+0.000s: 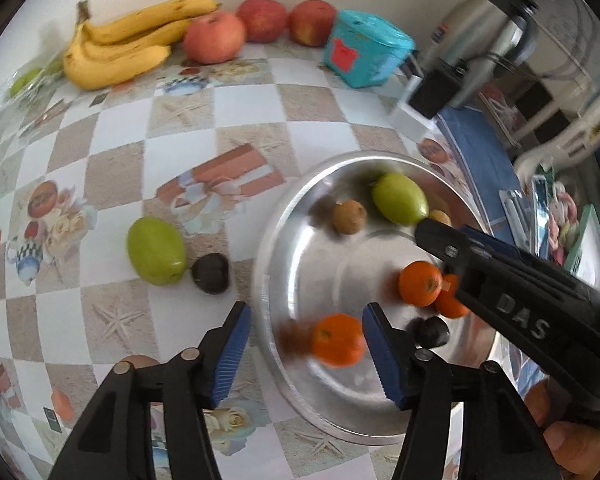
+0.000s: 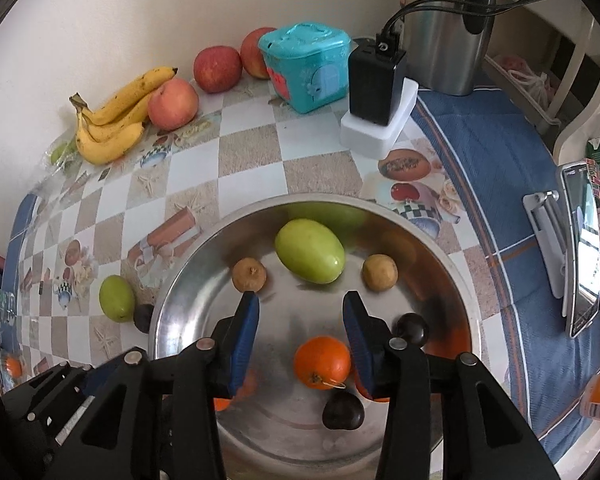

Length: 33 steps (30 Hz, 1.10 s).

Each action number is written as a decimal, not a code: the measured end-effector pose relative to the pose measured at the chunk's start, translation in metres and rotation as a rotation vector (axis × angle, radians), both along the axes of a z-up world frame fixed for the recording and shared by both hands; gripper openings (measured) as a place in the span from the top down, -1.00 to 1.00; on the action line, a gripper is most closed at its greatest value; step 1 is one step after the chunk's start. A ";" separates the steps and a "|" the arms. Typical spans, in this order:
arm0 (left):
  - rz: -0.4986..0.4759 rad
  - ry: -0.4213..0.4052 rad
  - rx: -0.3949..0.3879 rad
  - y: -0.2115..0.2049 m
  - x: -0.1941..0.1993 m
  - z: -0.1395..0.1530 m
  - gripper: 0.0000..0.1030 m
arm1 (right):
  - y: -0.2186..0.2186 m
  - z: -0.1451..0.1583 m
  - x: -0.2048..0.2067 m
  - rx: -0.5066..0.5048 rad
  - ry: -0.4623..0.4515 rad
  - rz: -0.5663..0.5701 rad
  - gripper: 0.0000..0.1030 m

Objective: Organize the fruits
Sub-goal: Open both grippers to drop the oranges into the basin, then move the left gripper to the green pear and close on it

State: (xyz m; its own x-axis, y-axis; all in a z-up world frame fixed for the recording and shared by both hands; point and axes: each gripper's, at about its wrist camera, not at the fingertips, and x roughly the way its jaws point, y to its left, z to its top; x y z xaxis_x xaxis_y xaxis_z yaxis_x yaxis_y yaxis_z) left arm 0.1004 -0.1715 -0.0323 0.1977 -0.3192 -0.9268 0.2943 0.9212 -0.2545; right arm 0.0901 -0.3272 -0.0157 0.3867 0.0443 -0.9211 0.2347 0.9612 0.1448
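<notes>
Hovering spread, the left gripper brackets an orange; only the right gripper, also spread, shows the phone.

Both wrist cameras look steeply down from close above the table, sharing the steel bowl and the fruit along the back wall.

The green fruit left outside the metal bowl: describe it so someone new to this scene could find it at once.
Start at the big steel bowl on the checkered tablecloth. Just off its left rim, on the cloth, lies a smooth oval green fruit with a small dark fruit against its bowl-facing side. Its twin, the other green fruit, lies inside the bowl; this one is the only green fruit beside it.
</notes>
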 end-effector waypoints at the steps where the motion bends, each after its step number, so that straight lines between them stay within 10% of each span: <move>1: 0.021 0.004 -0.002 0.005 0.002 -0.001 -0.26 | -0.001 0.000 0.000 0.001 0.000 -0.003 0.13; 18: 0.304 -0.015 0.015 0.090 0.037 0.004 -0.77 | 0.013 0.006 0.001 -0.006 0.000 0.034 0.11; 22: 0.361 -0.028 0.056 0.100 0.038 0.002 -1.00 | 0.016 0.011 0.002 -0.021 -0.014 0.041 -0.34; 33: 0.404 -0.030 0.088 0.114 0.041 -0.002 -1.00 | 0.020 0.004 0.004 -0.071 0.007 0.056 -0.64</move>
State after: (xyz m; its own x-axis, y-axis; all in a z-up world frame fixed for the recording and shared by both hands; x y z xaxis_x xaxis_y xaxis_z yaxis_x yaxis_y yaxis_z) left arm 0.1415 -0.0575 -0.0339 0.3186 -0.1300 -0.9389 -0.0895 0.9820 -0.1663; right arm 0.0942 -0.3076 -0.0119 0.3793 0.0001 -0.9253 0.1808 0.9807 0.0742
